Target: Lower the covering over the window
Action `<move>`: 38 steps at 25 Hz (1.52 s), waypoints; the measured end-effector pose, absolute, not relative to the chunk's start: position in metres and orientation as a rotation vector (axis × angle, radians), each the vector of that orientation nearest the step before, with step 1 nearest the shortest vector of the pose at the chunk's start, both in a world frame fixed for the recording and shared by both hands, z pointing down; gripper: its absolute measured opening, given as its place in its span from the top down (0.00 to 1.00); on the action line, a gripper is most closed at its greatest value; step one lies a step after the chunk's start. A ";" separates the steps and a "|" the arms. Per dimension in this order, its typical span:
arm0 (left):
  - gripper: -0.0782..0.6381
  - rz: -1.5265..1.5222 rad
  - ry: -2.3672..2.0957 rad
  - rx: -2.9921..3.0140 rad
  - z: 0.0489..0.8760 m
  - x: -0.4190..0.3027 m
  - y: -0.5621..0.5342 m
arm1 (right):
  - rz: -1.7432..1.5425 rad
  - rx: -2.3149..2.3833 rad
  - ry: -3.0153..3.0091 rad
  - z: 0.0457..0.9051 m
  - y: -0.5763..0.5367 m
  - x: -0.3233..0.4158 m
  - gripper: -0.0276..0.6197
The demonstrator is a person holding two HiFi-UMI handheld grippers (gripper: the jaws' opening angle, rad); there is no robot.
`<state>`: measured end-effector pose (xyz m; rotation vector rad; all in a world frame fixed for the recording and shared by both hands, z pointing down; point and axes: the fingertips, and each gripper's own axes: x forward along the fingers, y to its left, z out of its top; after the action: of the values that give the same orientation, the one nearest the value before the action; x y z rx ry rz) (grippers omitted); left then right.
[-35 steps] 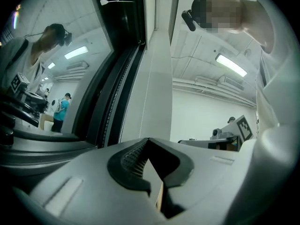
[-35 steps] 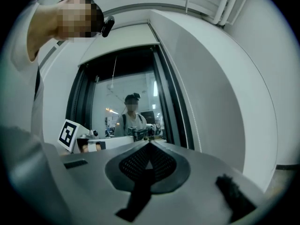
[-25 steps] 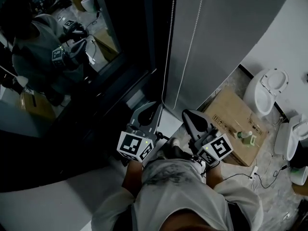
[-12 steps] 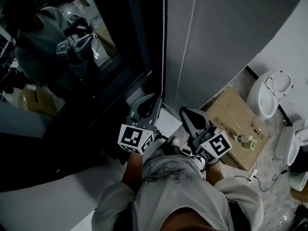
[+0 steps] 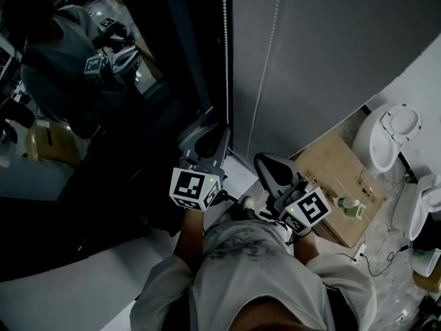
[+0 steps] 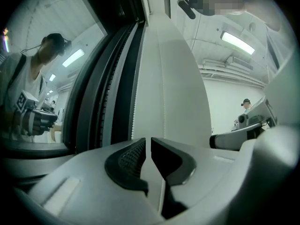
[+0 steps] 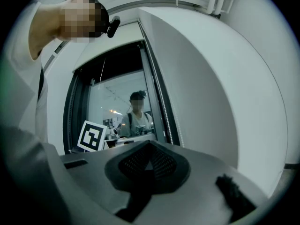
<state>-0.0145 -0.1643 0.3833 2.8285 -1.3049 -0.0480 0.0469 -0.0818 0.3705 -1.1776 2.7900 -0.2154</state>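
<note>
Opening left hand-held gripper [image 6: 149,145] empty, right hand-held gripper [image 7: 149,146] closed, grey blind [image 5: 331,54], dark window [image 5: 148,116]

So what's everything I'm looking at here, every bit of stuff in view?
Blind: one, grey, hanging over the window's right part.
Chain: two strands, white beads, one at the blind's left edge, one across its face.
Window: one, dark glass, left, reflecting the person.
Cardboard: one, brown, flat on the floor, right.
Bottle: one, greenish, on the cardboard.
Toilet-like bowls: two, white, far right.
Cables: a few, dark, floor, lower right.
Shirt: one, pale, bottom centre.
Left claw: one, grey, under the left strand; jaws opening, nothing seen between.
Right claw: one, grey, beside it; shut, empty.
</note>
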 end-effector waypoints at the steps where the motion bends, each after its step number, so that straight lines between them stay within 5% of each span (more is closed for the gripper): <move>1: 0.83 -0.048 -1.312 2.827 0.383 -0.015 -0.168 | -0.217 -1.170 2.790 0.370 -0.083 0.046 0.93; 38: 0.81 -0.041 -1.347 2.875 0.383 0.001 -0.222 | -0.215 -1.143 2.799 0.369 -0.091 0.033 0.93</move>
<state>0.0011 -0.2225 0.3827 2.8747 -1.3473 -0.0409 0.0327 -0.0914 0.3691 -1.1429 2.7986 -0.2148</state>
